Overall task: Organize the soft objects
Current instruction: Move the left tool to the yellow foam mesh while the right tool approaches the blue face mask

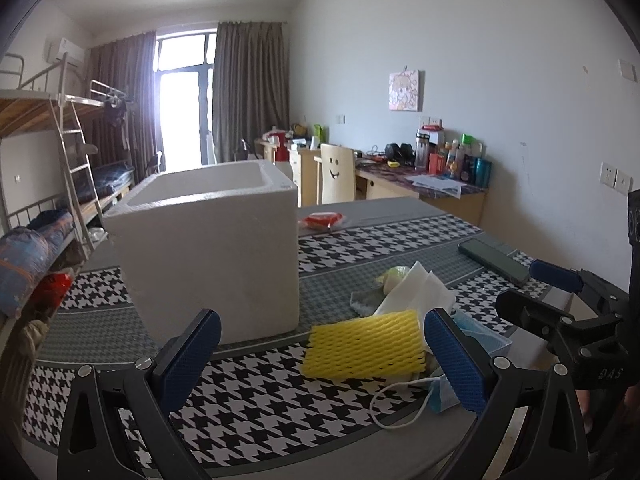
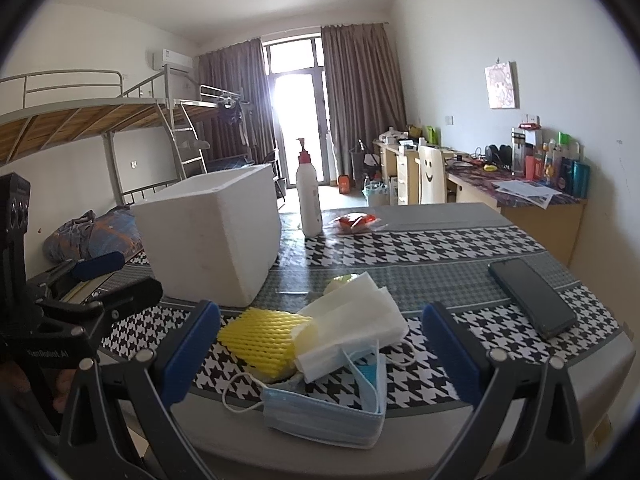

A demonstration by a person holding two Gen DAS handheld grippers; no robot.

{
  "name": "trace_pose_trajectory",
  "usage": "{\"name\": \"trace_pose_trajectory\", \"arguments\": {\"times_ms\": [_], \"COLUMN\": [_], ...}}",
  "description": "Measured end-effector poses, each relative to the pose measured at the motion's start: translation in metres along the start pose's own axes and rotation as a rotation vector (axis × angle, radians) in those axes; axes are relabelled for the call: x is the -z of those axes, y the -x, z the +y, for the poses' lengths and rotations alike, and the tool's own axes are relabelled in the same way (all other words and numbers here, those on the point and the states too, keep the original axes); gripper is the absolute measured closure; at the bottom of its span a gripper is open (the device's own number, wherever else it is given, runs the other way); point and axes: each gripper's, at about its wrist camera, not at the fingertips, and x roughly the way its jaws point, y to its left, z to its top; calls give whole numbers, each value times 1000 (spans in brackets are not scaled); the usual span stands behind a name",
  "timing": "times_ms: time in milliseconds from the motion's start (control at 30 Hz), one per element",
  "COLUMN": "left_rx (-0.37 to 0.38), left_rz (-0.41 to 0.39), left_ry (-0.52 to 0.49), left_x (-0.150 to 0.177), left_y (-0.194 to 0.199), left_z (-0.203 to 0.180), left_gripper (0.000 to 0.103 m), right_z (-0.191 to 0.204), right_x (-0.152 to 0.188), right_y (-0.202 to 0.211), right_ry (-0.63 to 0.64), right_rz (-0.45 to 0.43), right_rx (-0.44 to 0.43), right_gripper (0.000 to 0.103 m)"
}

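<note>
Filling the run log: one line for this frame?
phase: pre-grasp | left gripper: open | right gripper: open | soft pile: on table | foam box: nothing visible inside

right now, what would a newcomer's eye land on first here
The big white foam box stands open on the houndstooth tablecloth, left of centre. In front of it lies a small heap: yellow foam netting, white tissues and a blue face mask at the near edge. A dark phone lies to the right.
</note>
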Motion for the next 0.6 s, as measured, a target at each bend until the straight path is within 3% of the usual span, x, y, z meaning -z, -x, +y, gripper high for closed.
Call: {"name": "trace_pose_trajectory", "arguments": {"times_ms": [600], "left_rx": [48], "left_rz": [91], "left_ry": [-48], "left_x": [12], "left_y": [-34], "left_z": [-10], "left_gripper": [1], "right_z": [-13], "right_x": [4], "right_y": [-22], "right_ry": [-22], "right_rz": [63], "right_rx": [10], "right_gripper": [1]}}
